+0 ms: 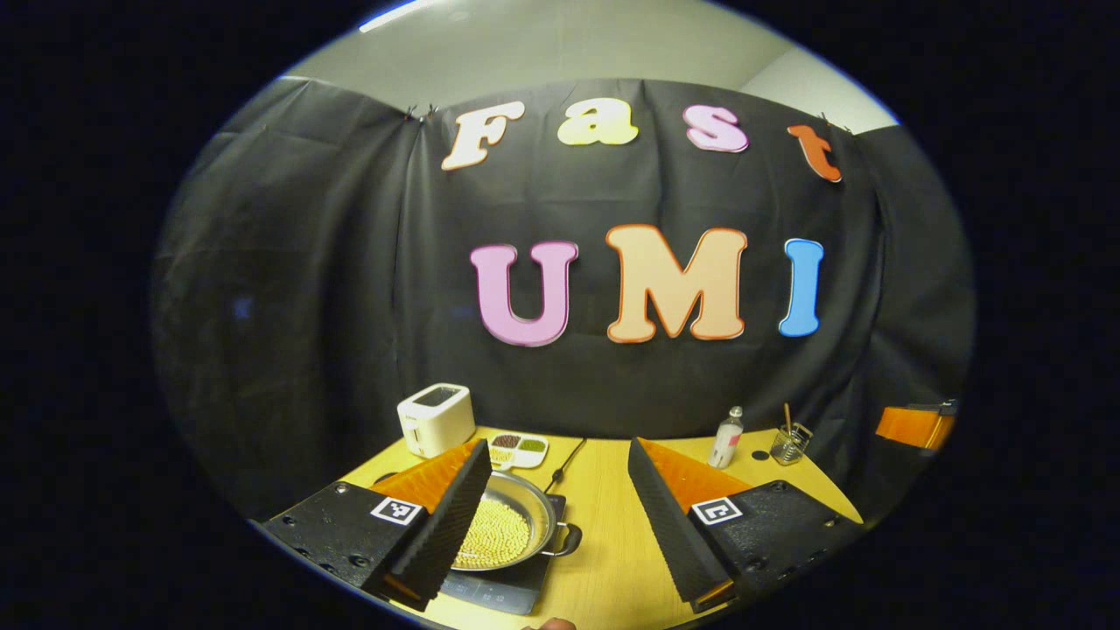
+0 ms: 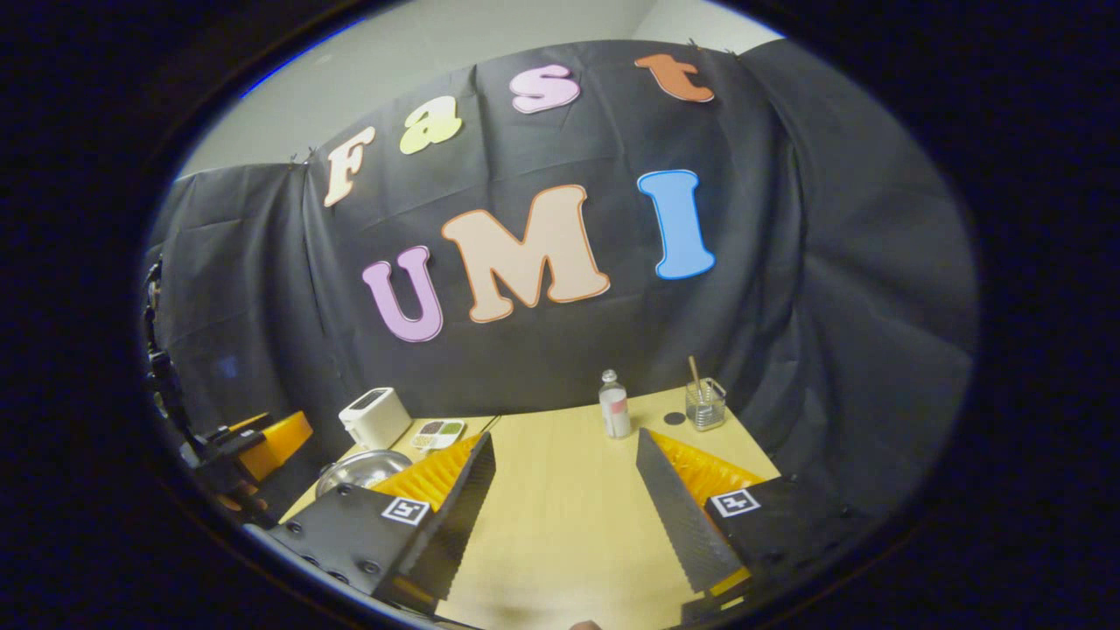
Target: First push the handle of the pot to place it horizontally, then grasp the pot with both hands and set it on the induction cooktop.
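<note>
A silver pot (image 1: 516,529) holding yellow grains sits on the black induction cooktop (image 1: 503,593) at the near left of the table. Its small side handle (image 1: 567,539) points right. My left gripper (image 1: 557,449) is open above the table's near edge. Its left finger (image 1: 455,516) covers the pot's left side, and nothing is between the fingers. In the right gripper view the pot (image 2: 357,471) shows at the far left, partly behind my gripper's finger. My right gripper (image 2: 564,437) is open over bare tabletop, well right of the pot.
At the back of the yellow table (image 1: 604,525) stand a white toaster (image 1: 436,420), a divided dish of beans (image 1: 518,450), a small bottle (image 1: 726,437) and a glass jar with a stick (image 1: 790,443). A black cable (image 1: 567,465) runs from the cooktop to the wall.
</note>
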A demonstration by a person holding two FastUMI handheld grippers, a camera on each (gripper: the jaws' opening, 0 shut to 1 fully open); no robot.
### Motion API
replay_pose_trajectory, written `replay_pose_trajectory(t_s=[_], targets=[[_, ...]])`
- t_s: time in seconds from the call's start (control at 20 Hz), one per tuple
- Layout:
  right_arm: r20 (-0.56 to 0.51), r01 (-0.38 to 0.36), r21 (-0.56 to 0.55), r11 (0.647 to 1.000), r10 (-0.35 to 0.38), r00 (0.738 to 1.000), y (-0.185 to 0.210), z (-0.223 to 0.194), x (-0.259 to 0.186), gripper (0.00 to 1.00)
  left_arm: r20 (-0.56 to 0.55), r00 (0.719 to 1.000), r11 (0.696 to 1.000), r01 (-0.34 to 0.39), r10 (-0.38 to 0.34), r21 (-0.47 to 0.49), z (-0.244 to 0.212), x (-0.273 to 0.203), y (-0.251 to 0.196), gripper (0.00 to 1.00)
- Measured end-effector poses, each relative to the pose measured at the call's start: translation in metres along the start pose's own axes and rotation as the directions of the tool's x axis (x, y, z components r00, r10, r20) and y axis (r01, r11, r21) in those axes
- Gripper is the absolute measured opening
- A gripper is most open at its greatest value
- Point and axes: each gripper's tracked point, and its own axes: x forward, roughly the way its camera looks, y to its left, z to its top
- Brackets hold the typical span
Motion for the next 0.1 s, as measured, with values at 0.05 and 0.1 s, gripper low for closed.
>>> replay_pose_trajectory(t_s=[0.05, 0.1], targets=[[0.005, 0.0, -0.005, 1.0, 0.0, 1.0, -0.0066, 0.0022, -0.0061, 0.92, 0.014, 1.0, 1.0, 0.002, -0.002, 0.006, 0.0032, -0.0053, -0.008, 0.96], [0.012, 0.001, -0.006, 1.0, 0.0, 1.0, -0.0122, 0.0029, -0.0122, 0.92, 0.025, 1.0, 1.0, 0.009, -0.01, 0.009, 0.0056, -0.0106, -0.0166, 0.96]])
